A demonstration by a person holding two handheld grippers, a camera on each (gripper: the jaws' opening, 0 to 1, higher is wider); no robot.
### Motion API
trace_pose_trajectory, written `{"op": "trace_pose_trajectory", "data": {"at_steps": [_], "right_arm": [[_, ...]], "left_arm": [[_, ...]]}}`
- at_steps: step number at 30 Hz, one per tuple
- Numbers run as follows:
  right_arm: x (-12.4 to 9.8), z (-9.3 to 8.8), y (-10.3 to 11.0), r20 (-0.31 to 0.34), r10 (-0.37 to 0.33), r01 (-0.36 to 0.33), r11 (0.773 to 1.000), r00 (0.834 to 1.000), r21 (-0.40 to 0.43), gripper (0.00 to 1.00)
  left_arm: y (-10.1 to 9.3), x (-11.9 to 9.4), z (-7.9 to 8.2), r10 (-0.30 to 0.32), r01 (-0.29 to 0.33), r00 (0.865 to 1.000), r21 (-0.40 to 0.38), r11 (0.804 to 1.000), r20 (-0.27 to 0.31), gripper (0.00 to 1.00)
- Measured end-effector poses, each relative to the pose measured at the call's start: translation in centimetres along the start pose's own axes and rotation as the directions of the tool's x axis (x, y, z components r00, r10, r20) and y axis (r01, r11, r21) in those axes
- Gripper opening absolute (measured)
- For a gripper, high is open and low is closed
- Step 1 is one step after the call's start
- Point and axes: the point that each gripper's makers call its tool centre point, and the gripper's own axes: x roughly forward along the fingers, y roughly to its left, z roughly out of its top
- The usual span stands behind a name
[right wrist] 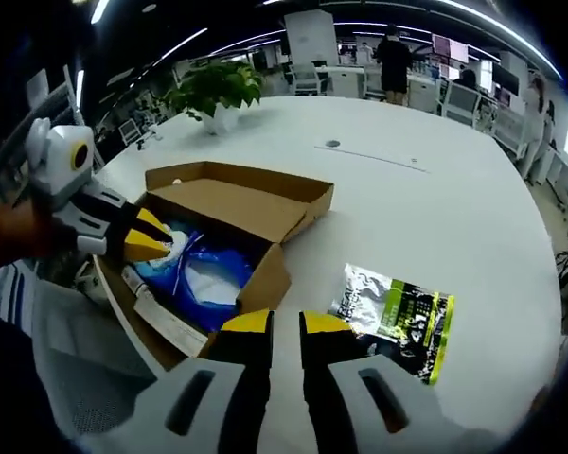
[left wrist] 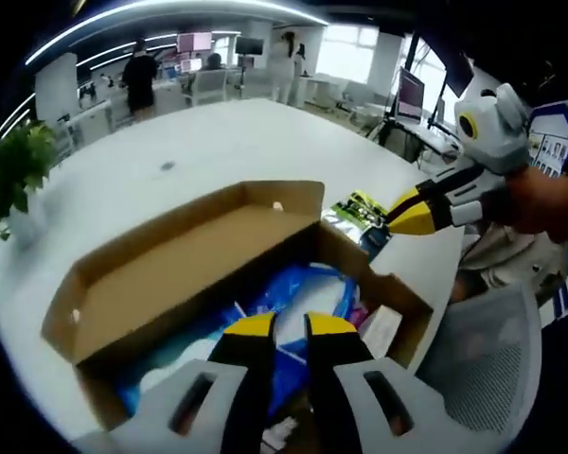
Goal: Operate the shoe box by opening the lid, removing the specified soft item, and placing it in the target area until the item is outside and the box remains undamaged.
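A brown cardboard shoe box (left wrist: 161, 274) (right wrist: 265, 203) stands open on the white table, its lid folded back. Inside lies a crumpled blue plastic bag (left wrist: 308, 288) (right wrist: 204, 270) with white contents. My left gripper (left wrist: 291, 326) hangs over the bag with its jaws together and nothing between them; in the right gripper view the left gripper (right wrist: 150, 241) is at the box's left side. A silver and green packet (left wrist: 360, 213) (right wrist: 393, 317) lies flat on the table beside the box. My right gripper (right wrist: 275, 323) (left wrist: 412, 216) is shut and empty, just above the table between the box corner and the packet.
A white slip or small carton (right wrist: 166, 322) (left wrist: 379, 326) leans against the box's inner wall. A potted plant (right wrist: 216, 90) (left wrist: 14, 175) stands further along the table (right wrist: 435, 189). A grey mesh chair (left wrist: 483, 359) is at the table's edge. People (left wrist: 140, 80) stand by desks far behind.
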Motion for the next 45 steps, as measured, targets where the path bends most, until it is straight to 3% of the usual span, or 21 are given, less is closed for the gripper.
{"op": "trace_pose_trajectory", "data": {"at_steps": [22,37,45], "right_arm": [[5.4,2.3,7.7,-0.034,0.125,-0.127,0.989,0.992,-0.071,0.09],[8.5,2.9,10.7,-0.071,0.178,-0.185,0.978,0.981,-0.099,0.1],[10.3,2.1,12.0,-0.112,0.203,-0.214,0.972,0.973,-0.096,0.12]], "left_arm": [[5.0,-2.9,-3.9,0.059,-0.06,0.998,-0.083,0.995,-0.017,0.08],[7.0,-3.7,-5.3,0.067,-0.069,0.998,-0.123,0.99,-0.022,0.08],[7.6,-3.8,-5.7,0.061,-0.064,0.998,-0.129,0.99,-0.023,0.08]]}}
